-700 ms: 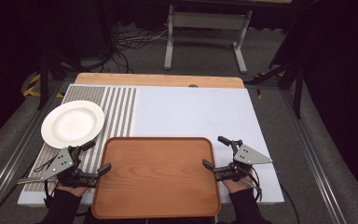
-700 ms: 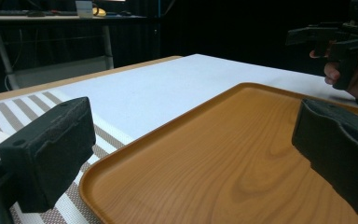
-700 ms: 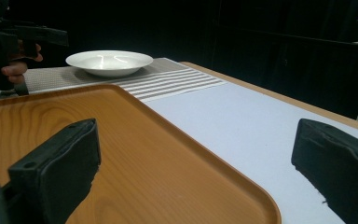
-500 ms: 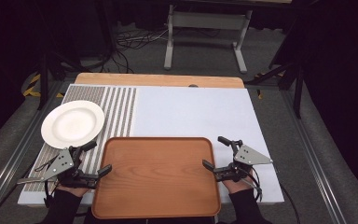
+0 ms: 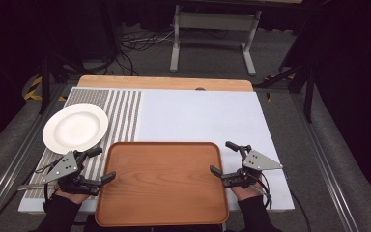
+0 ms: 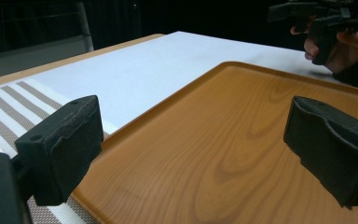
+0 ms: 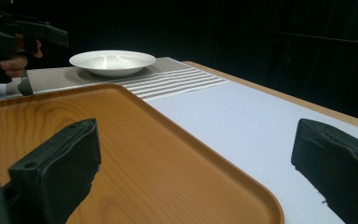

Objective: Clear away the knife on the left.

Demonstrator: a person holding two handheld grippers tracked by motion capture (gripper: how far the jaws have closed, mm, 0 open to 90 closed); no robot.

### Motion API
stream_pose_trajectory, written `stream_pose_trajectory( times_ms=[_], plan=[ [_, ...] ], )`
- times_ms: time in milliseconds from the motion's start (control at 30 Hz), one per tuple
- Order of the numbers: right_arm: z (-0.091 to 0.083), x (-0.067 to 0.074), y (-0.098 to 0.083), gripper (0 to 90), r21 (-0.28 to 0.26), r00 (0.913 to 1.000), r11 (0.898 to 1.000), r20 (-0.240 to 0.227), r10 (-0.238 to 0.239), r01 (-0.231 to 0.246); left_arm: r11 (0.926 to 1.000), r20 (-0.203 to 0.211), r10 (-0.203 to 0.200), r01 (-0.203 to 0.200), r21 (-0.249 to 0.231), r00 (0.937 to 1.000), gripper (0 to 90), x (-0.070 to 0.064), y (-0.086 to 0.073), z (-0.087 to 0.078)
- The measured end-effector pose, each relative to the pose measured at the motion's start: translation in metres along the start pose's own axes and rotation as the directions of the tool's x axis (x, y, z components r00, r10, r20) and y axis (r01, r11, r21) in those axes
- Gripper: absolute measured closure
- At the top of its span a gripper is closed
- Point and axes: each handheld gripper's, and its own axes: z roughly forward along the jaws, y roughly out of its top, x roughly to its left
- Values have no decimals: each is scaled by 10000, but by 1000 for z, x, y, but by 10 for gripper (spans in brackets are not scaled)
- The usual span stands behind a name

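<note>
Your left gripper (image 5: 100, 165) sits at the left edge of the wooden tray (image 5: 162, 181), near the desk's (image 5: 198, 116) front left corner, with its jaws spread wide and nothing between them. In the left gripper view one black pad hangs over the striped mat (image 6: 9, 105) and the other over the tray's wood grain, so the jaws straddle the tray's raised rim (no pad touches it that you can confirm). Your left hand (image 5: 70, 195) wraps the handle from below.

Your right gripper (image 5: 223, 158) mirrors it at the tray's right edge, jaws likewise released and empty; in the right gripper view one pad hovers above the tray (image 7: 121, 154) and the other above the pale desk cover (image 7: 242, 126). Your right hand (image 5: 245, 191) holds it from the near edge.

The tray lies flat against the desk's front edge, centred between the two grippers, and is bare. Beyond your left gripper, a white plate (image 5: 76, 128) rests on the striped mat (image 5: 121, 116) at the desk's left edge, partly overhanging it.
</note>
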Motion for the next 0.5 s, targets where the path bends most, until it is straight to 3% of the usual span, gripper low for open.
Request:
stream_pose_trajectory(
  times_ms=[333, 500],
  plan=[
    [2, 1, 0, 17, 101, 10000, 9999, -45, -3, 4, 9999, 444, 82, -88, 145, 9990, 73, 3, 13, -9],
    [1, -1, 0, 16, -11, 9998, 9999, -148, 116, -116, 9940, 698, 550, -613, 906, 9960, 82, 7, 22, -12]
  ],
)
